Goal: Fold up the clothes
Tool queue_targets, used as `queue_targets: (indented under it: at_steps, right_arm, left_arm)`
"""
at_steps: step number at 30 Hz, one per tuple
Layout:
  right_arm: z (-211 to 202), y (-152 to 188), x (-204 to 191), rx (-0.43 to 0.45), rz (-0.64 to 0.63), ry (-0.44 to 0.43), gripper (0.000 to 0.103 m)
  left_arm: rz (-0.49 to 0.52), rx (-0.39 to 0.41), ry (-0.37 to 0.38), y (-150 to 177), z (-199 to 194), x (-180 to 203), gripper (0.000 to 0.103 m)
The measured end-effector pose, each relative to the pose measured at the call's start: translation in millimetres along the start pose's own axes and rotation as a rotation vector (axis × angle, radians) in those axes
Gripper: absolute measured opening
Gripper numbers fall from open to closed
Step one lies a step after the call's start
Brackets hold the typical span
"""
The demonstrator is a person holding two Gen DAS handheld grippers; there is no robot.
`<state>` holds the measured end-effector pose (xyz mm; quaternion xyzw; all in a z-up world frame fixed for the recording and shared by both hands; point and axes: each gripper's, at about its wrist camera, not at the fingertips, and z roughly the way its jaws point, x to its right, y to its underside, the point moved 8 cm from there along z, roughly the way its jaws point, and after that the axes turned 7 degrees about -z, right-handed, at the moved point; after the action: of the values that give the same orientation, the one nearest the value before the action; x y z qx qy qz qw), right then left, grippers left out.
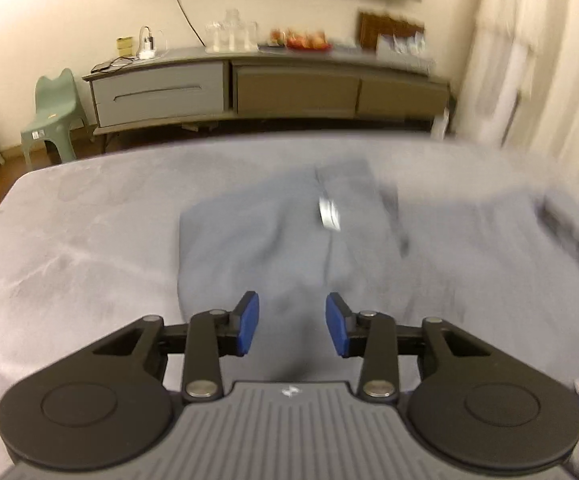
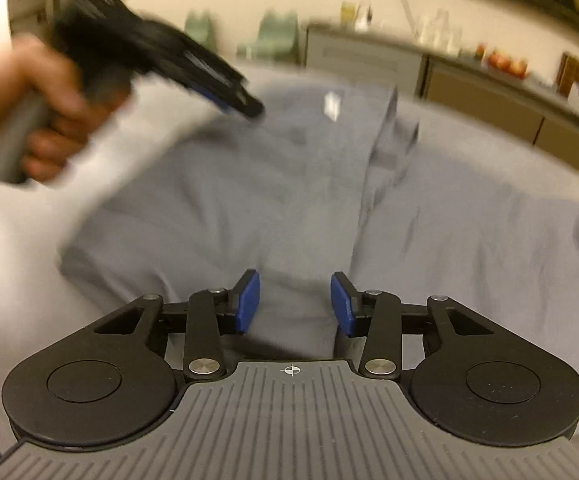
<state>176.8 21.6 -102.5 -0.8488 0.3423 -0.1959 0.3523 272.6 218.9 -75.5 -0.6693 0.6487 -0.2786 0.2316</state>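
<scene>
A grey-blue garment lies spread on the grey padded surface, with a white label near its far end. My left gripper hovers over the garment's near part, its blue pads apart with nothing between them. In the right wrist view the same garment fills the middle, its label far up. My right gripper stands open above the cloth, nothing between its pads. The left gripper appears there too, held by a hand at upper left, blurred.
A long low sideboard with glasses and fruit stands against the far wall. Two small green chairs sit on the floor at the left. Pale curtains hang at the right. The padded surface's far edge runs before the sideboard.
</scene>
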Motion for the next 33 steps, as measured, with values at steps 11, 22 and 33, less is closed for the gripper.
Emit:
queue_targets:
  at_steps: [11, 22, 33]
  right_arm:
    - [-2, 38, 58, -0.031, 0.056, 0.057, 0.059]
    - [-131, 92, 313, 0.035, 0.410, 0.362, 0.085]
    - [-121, 183, 396, -0.043, 0.608, 0.306, 0.022]
  left_arm:
    - [0.018, -0.012, 0.044, 43, -32, 44, 0.038]
    - [-0.080, 0.025, 0.058, 51, -63, 61, 0.044]
    - [-0.006, -0.019, 0.383, -44, -44, 284, 0.067]
